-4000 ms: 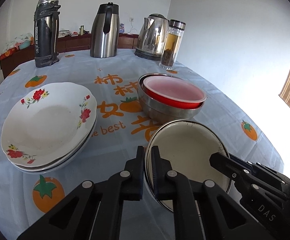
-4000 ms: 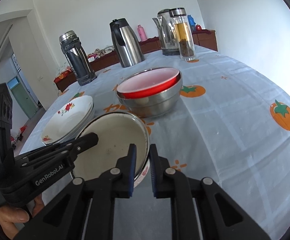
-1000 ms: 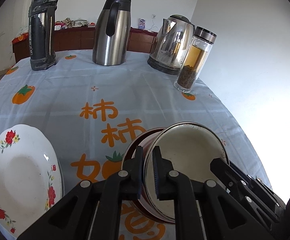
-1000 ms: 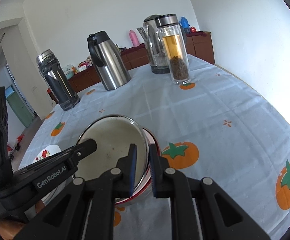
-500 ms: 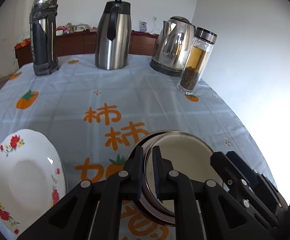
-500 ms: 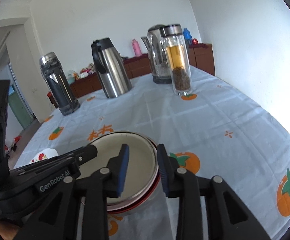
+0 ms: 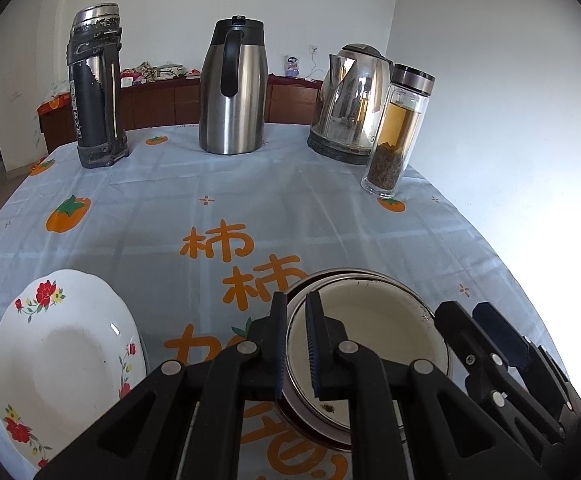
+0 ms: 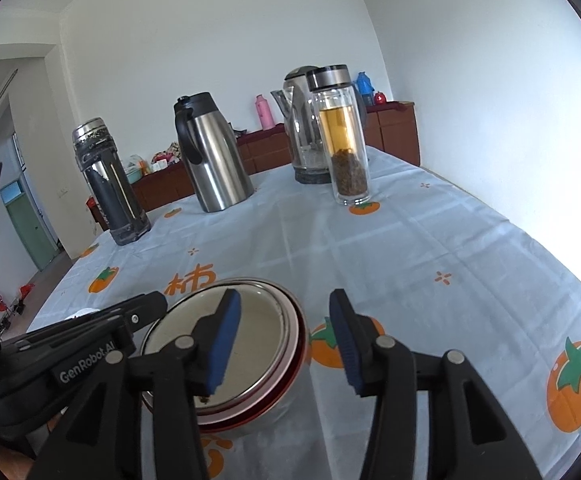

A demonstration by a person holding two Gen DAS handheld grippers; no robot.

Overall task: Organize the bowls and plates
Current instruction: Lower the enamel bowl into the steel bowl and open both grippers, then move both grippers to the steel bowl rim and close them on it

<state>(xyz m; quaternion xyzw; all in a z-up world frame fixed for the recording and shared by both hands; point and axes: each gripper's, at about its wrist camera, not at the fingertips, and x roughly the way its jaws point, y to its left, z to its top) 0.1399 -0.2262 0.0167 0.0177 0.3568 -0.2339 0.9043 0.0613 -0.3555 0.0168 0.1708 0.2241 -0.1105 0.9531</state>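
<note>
Through the left wrist camera, your left tool point(image 7: 296, 344) has its fingers close together astride the near-left rim of the cream enamel bowl point(image 7: 370, 344). A sliver of gap shows beside the rim, so you are pinching lightly or just letting go; which of the two I cannot tell. The bowl sits nested in the red bowl point(image 7: 314, 426), whose rim shows just beneath it. The flowered plates point(image 7: 62, 376) lie to the left on the tabletop point(image 7: 290, 200), near the bowls but not touching them. Your right tool's fingers reach in from the right edge of this view, beside the bowl's far rim.

Through the right wrist camera, your right tool point(image 8: 286, 338) is spread wide and grips nothing: one finger hangs over the cream bowl's inside, the other outside over the tablecloth, with the rim between them. The steel bowl point(image 8: 274, 412) carries the other two.

The step in hand looks like finishing the release. Open the left fingers fully before you draw back, then lift straight up so a pad does not catch the rim and tip the stack. Check that the cream bowl sits level in the red one. Keep your withdrawal low and short of the glass tea bottle point(image 8: 340, 136).
</note>
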